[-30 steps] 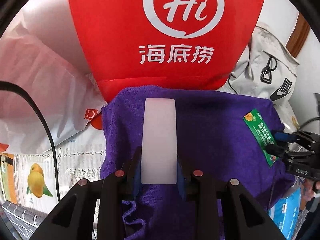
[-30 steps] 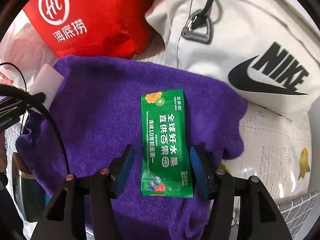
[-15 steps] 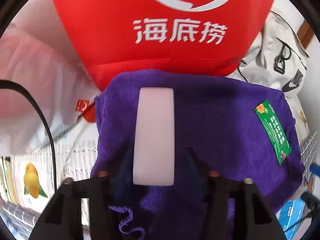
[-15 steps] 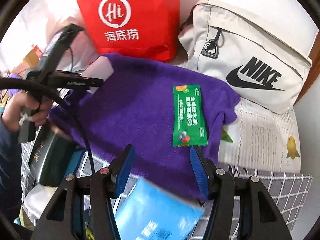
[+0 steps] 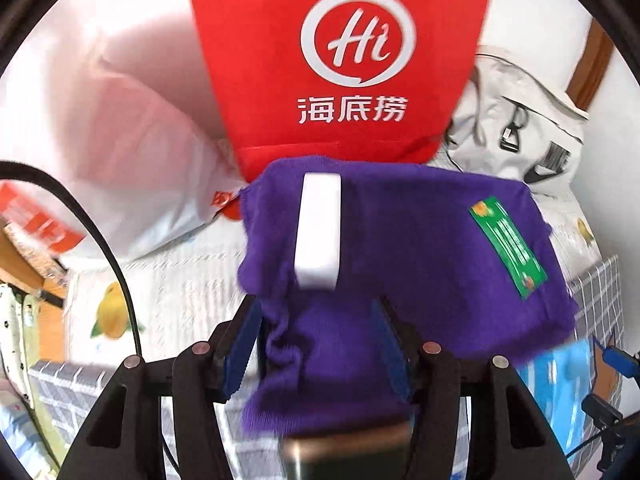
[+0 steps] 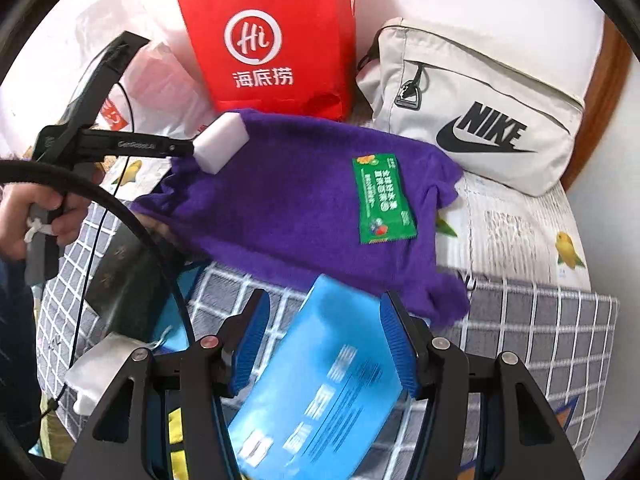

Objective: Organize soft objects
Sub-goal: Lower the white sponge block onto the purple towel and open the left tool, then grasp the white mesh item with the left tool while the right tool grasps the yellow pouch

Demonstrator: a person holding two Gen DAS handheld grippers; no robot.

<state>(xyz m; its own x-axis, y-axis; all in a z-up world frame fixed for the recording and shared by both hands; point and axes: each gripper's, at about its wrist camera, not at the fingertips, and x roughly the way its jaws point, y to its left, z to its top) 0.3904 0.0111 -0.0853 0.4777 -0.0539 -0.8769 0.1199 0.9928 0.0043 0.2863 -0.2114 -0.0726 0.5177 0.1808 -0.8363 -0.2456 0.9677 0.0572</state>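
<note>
Our left claw hangs with its jaws apart and nothing pinched in them; only the near edge of the purple towel shows between the blue pads, which do not press on it. The white sponge block lies on the towel just ahead of the fingertips, clear of them. From the right wrist view we see the tip of that claw close beside the block's end, though we cannot tell whether it touches, with a hand gripping the handle. Our right claw also stands apart and holds nothing; a blue packet lies under and between its pads, blurred, and we cannot tell whether they touch it. Farther out, the towel is spread over a checked cover, and a green sachet rests on the towel toward its right side. Behind the towel stands a red paper bag, touching its far edge, with a pale shoulder bag to the right of it and a white plastic bag to the left.
</note>
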